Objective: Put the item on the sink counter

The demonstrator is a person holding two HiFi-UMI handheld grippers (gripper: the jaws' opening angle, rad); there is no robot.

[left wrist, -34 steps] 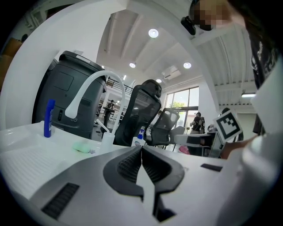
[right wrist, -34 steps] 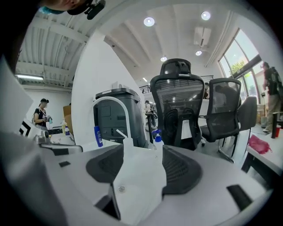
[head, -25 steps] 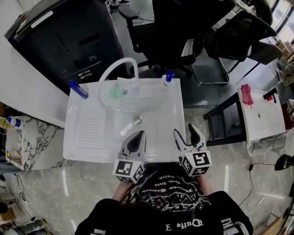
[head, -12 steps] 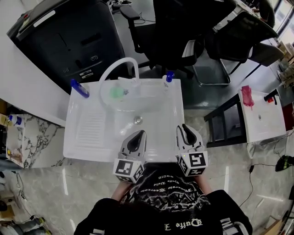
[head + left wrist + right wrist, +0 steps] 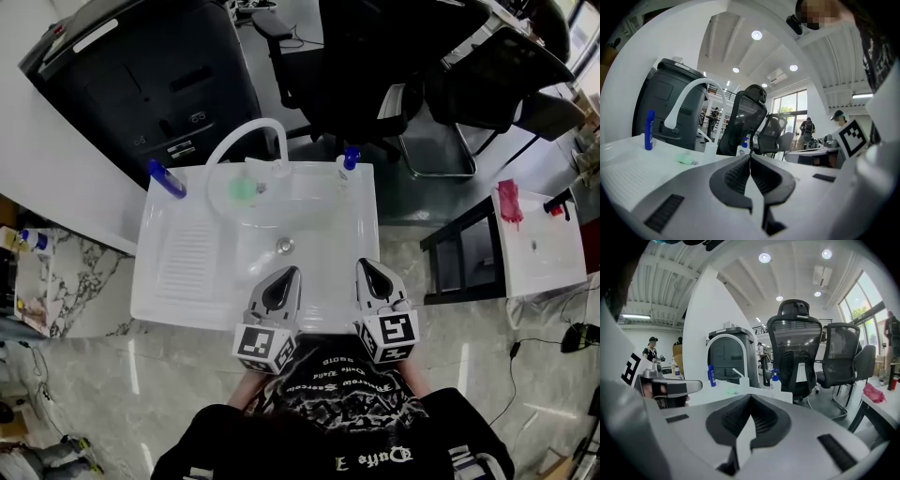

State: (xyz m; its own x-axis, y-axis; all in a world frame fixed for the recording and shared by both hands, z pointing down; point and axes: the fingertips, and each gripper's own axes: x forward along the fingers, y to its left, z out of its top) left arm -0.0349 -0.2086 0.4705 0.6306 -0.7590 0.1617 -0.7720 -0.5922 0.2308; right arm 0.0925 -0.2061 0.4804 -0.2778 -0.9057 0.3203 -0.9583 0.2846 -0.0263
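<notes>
**Both grippers closed and empty at the sink's front edge**

You are holding the left gripper [image 5: 287, 272] and the right gripper [image 5: 366, 267] side by side over the near rim of the white sink unit [image 5: 155, 286], both pointing toward the back of it. The left gripper's jaws are pressing together with nothing between them. The right gripper's jaws have just been closing and are now meeting too, tip against tip, with nothing caught in them.

The green item [image 5: 242, 190] is lying at the back of the sink, just beside the base of the curved white faucet [image 5: 234, 136] and under its arch, well apart from both grippers. You cannot tell from these views whether it is resting on the back ledge or just inside the basin.

A pale, see-through object [image 5: 260, 266] is lying in the basin near the drain [image 5: 285, 246], just ahead of the left gripper's tips. The ribbed drainboard [image 5: 187, 258] is taking up the left part of the unit. A blue bottle [image 5: 166, 178] is standing at the back left corner, and a spray bottle [image 5: 347, 161] with a blue top is standing at the back right. Black office chairs [image 5: 375, 56] are standing beyond the sink.
</notes>
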